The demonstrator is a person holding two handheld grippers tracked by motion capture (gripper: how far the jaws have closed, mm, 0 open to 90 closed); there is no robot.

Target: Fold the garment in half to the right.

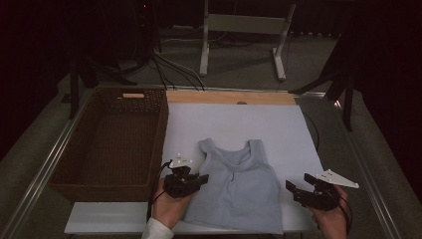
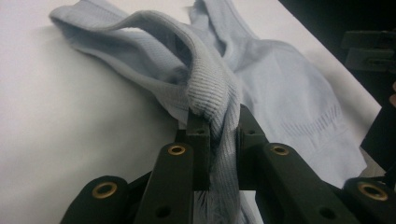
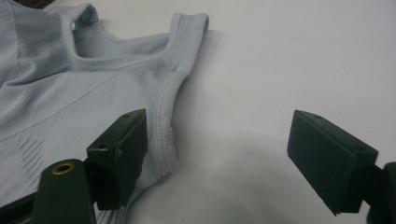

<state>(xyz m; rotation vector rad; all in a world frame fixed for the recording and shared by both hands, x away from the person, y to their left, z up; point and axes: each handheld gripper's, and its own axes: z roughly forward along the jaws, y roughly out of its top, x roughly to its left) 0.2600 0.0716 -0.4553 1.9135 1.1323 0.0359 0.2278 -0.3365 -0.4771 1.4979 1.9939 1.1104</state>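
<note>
A pale blue tank top (image 1: 238, 186) lies flat on the white sheet (image 1: 234, 122), straps toward the far side. My left gripper (image 1: 199, 179) sits at the top's left edge, shut on a bunched fold of its ribbed fabric (image 2: 215, 107), which rises between the jaws in the left gripper view. My right gripper (image 1: 294, 191) stands open at the top's right side, nothing between its jaws. In the right gripper view the left pad (image 3: 123, 151) rests over the side hem of the tank top (image 3: 84, 112) and the right pad (image 3: 327, 158) hovers over bare sheet.
A brown wicker basket (image 1: 74, 177) stands at the left of the sheet, nothing inside it. A wooden strip (image 1: 231, 97) runs along the table's far edge. Beyond the table are a white frame's legs (image 1: 204, 47) and cables on the floor.
</note>
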